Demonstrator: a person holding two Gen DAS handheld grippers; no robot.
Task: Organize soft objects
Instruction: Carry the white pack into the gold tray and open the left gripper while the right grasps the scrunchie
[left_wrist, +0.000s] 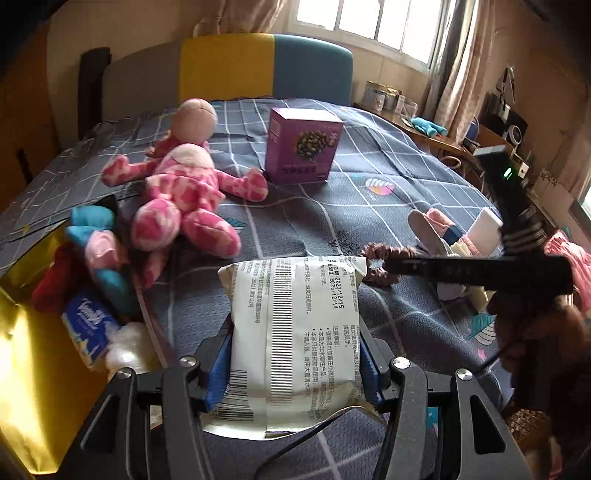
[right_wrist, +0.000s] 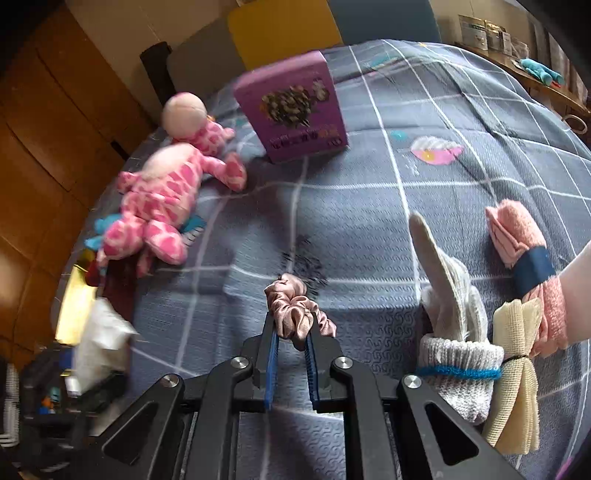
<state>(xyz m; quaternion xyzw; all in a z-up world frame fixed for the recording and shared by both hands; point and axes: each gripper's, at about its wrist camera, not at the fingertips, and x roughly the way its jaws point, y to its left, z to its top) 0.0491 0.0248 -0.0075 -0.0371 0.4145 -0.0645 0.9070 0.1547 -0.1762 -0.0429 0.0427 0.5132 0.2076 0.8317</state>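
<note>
The purple box stands upright near the middle of the bed, and everything else is placed from it. Toward the headboard beyond the box the grey checked cover lies bare. On the window side of the box the cover is also bare, out to the bed's edge, where a cluttered wooden tabletop runs along the wall under the window. Nearer the cameras than the box is a wide free patch of cover.

Just beside the box, on the wardrobe side, lies a pink plush toy, one limb almost touching the box. Past the toy, at the bed's edge, stands an open gold-lined container holding soft toys, a blue tissue pack and something white.

The left tongs are pinching a white wet-wipe pack, blue pads pressed on its two long sides, the pack held clear above the cover in front of the box.

The right tongs are pressed together on a dusty-pink scrunchie, which bunches out beyond the tips, on the near side of the box.

Farther from the box on the window side lie a grey-white knit glove with a blue cuff band, a rolled pink towel with a dark blue band, and a cream cloth bundle, touching one another close to the bed's near corner.
</note>
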